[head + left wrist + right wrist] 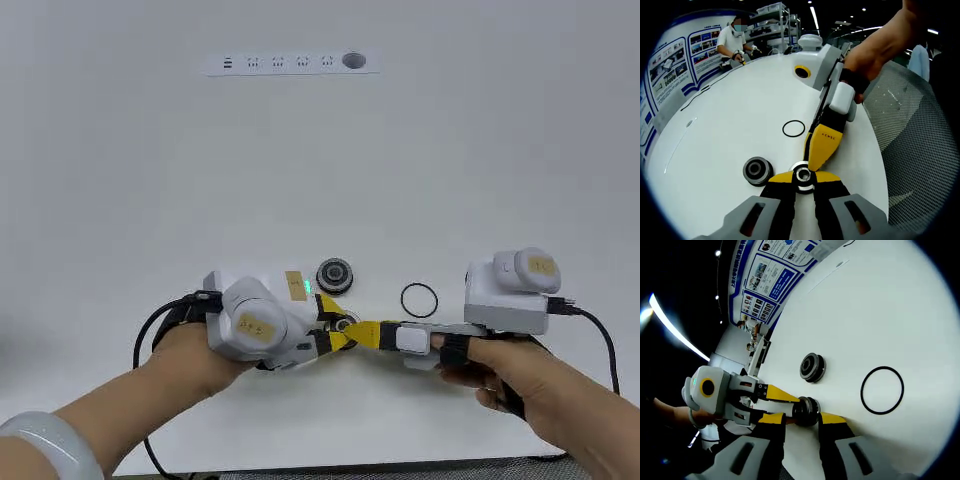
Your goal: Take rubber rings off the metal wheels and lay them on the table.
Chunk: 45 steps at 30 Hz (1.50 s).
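At the near edge of the table (300,180): both grippers are brought nose to nose on one metal wheel, close in front of the person.
left gripper (803,178): closed down to the width of the held wheel (345,325), which is pinched between its yellow tips, one on each side.
right gripper (804,418): narrowed onto the same wheel from the opposite side, with both tips touching it. Whether rubber or bare metal is caught there cannot be told.
held wheel: a dark rim and a bright hub are seen. Whether it rests on the table or is lifted just clear cannot be made out.
second wheel (335,275): laid flat just beyond the grippers, apart from both and untouched. A dark outer band is seen, so its rubber is judged to be still on.
loose ring (419,299): a thin black circle lying flat and free on the table, near the second wheel on the right gripper's side.
step in hand: judged to be the stripping of the held wheel, since one ring is already laid down.
next move: the rubber would need to be caught at the rim by the right jaws and peeled over the flange while the wheel is clamped by the left — then carried aside and released beside the loose ring.
power strip (290,63): at the far side, well apart.
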Available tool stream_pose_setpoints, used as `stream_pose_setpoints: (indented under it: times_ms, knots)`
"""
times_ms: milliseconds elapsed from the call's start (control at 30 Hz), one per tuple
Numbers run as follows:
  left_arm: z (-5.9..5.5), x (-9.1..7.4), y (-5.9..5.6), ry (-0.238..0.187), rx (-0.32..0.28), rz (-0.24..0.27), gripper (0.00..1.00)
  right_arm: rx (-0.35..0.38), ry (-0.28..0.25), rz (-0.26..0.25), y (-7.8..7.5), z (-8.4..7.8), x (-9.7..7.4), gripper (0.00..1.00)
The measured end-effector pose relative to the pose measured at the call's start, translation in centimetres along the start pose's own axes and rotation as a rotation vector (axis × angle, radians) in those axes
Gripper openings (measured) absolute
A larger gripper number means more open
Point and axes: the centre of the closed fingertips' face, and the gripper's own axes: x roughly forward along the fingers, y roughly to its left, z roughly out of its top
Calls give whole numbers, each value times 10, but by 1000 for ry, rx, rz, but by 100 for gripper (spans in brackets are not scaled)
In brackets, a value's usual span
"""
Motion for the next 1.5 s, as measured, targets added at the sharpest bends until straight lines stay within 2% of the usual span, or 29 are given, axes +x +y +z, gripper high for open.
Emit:
stream_pose_setpoints:
  times_ms: [167,200,233,433,800,1500]
  knots:
    - [1,0,0,-3,-2,1,13,10,-3,18,5,0,-1,30]
    - [0,0,0,-3,-2,1,13,6,-3,19,5,0,-2,29]
    - [0,0,0,-2,-2,2,13,16,-4,42,10,0,-3,26]
    - [1,0,0,-1,-2,2,13,-9,-11,18,6,1,-6,24]
    - [0,1,0,-1,-4,2,13,-69,-17,-42,-7,3,-8,3]
    - [0,1,0,2,-2,1,13,-49,-19,-39,-2,3,-7,1]
